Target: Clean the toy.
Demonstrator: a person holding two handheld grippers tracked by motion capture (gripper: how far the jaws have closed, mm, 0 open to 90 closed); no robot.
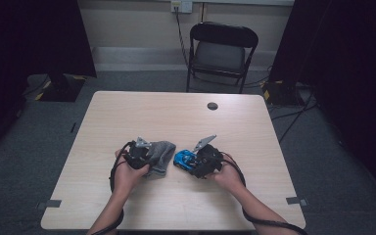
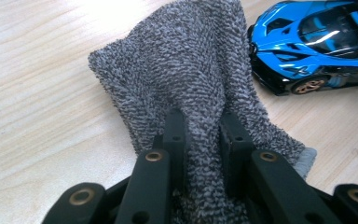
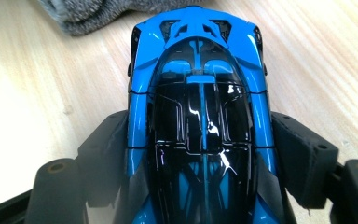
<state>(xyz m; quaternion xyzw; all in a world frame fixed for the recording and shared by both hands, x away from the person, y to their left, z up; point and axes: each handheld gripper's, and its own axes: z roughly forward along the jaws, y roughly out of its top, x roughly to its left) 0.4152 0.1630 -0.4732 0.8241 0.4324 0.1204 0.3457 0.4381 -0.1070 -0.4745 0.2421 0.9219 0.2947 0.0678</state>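
Between the right tool's [image 3: 200,154] pads sits the blue toy car [image 3: 198,93], gripped by its glossy sides, so it may slip; the left tool [image 2: 204,135] pinches the grey cloth [image 2: 186,70].

The table [image 1: 127,112] held one grey cloth [image 1: 160,152] and one blue toy car [image 1: 183,158]; one folding chair [image 1: 223,49] stood beyond its far edge

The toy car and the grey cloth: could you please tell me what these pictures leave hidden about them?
- Toy car: its rear is cut off by the bottom edge of the right gripper view; its wheels sit under the body.
- Grey cloth: its near end is hidden behind the left claw.
- High view: both are too small for detail.
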